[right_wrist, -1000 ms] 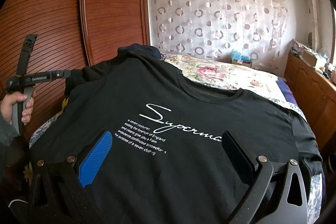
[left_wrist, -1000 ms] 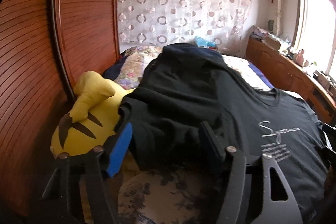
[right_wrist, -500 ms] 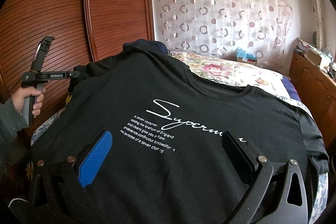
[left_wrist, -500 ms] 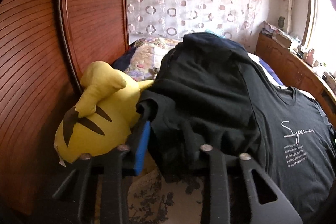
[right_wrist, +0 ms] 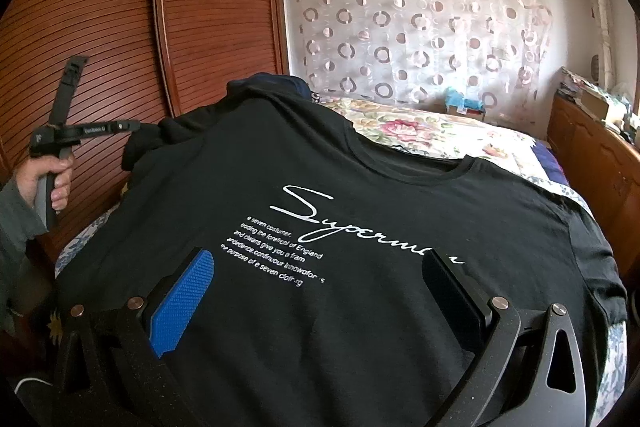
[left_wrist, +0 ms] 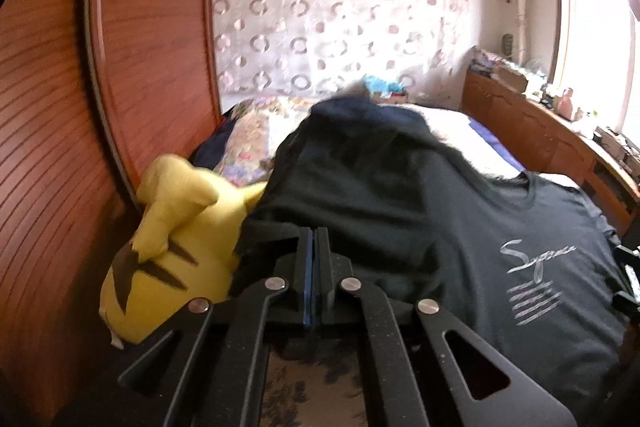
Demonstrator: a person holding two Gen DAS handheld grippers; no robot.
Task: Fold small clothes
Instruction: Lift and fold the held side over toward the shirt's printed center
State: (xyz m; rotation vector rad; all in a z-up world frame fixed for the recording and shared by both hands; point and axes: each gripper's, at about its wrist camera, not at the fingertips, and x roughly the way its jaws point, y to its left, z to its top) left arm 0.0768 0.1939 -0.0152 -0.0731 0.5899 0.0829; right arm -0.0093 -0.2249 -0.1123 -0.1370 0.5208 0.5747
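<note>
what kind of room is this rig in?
A bedroom, most likely: a bed with a floral cover, a wooden wardrobe beside it, and a curtain behind. A black T-shirt lies spread on the bed.

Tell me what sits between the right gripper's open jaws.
In the right wrist view, the right gripper has only the black T-shirt between its open jaws: the printed chest area lying flat on the bed, ungripped.
</note>
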